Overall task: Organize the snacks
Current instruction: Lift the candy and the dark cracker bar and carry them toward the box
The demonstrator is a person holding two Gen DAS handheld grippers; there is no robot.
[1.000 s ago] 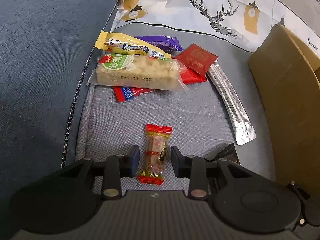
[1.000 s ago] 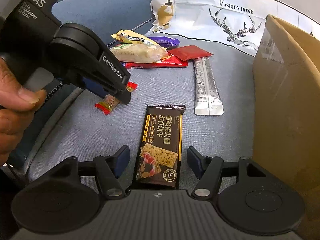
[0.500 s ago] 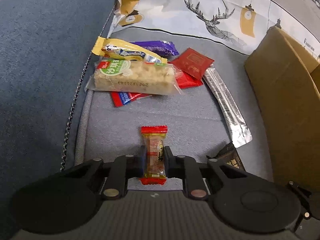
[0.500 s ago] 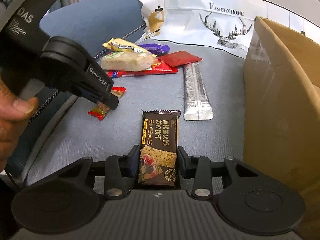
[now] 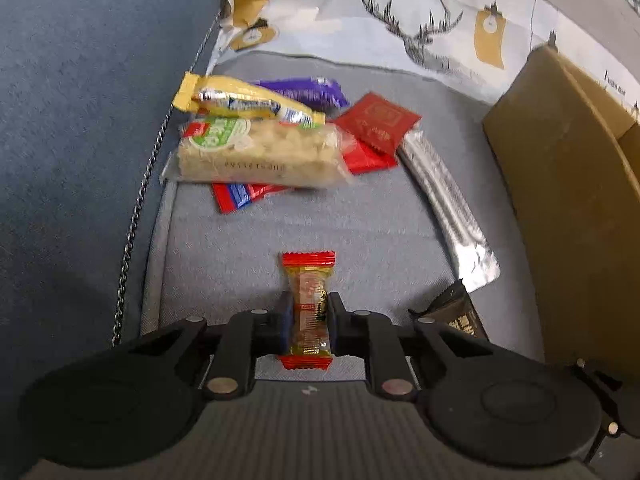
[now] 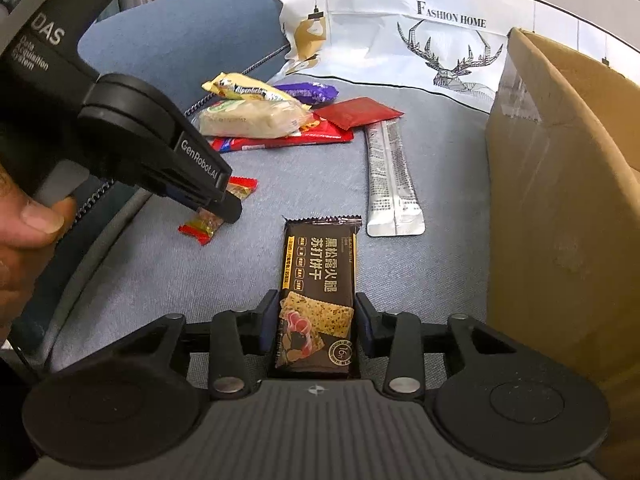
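A small red-ended candy [image 5: 308, 308] lies on the grey cushion, and my left gripper [image 5: 308, 318] is shut on its middle. The right wrist view shows the same candy [image 6: 212, 216] under the left gripper's black fingers [image 6: 224, 208], held by a hand. My right gripper [image 6: 316, 326] is shut on the lower half of a dark brown cracker pack [image 6: 318, 292], which lies flat with its top end pointing away. A corner of that pack [image 5: 456, 310] shows in the left wrist view.
A pile of snacks [image 5: 260, 148] lies farther back: yellow, purple, red and clear wrappers. A silver stick pack [image 6: 394, 184] lies to the right of it. An open cardboard box [image 6: 560, 184] stands along the right side. A printed deer cloth [image 6: 452, 52] covers the back.
Both grippers closed: the left one onto the small candy, the right one onto the brown cracker pack. Neither snack has left the cushion.
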